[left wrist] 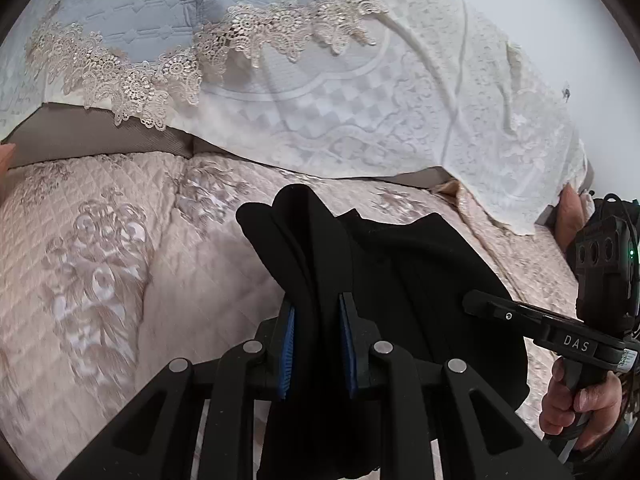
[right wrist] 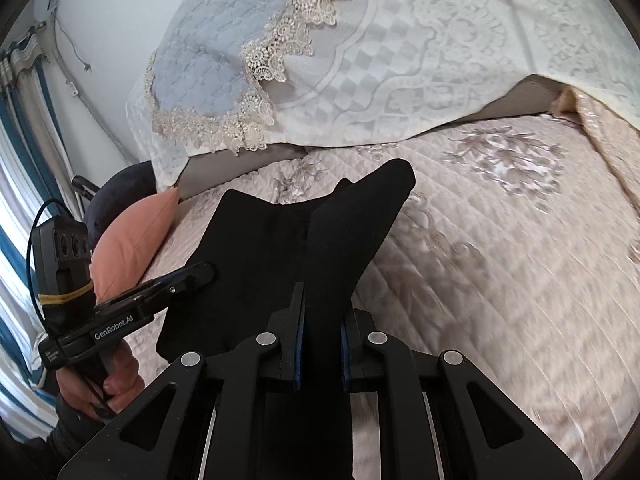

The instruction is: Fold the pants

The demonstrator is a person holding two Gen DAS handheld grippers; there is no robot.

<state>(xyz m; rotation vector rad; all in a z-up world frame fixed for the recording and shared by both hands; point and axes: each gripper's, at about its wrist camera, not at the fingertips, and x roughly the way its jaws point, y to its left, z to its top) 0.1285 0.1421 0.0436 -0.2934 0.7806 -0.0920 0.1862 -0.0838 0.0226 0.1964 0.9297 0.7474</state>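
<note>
The black pants (left wrist: 408,264) hang between both grippers above a pink quilted bedspread (left wrist: 120,264). My left gripper (left wrist: 318,312) is shut on a bunched edge of the pants, which stick up past its blue pads (left wrist: 289,344). My right gripper (right wrist: 322,312) is shut on the opposite edge of the pants (right wrist: 260,248). Each gripper shows in the other's view: the right one (left wrist: 480,304) at the right edge of the cloth, the left one (right wrist: 196,272) at the left edge. The lower part of the pants is hidden under the grippers.
A white lace-trimmed cover (left wrist: 400,100) over a blue-grey pillow (left wrist: 140,4) lies at the bed's head. A pink cushion (right wrist: 132,240) sits at the bed's left edge. Striped curtains (right wrist: 16,208) hang at far left. A white wall (left wrist: 560,8) is behind.
</note>
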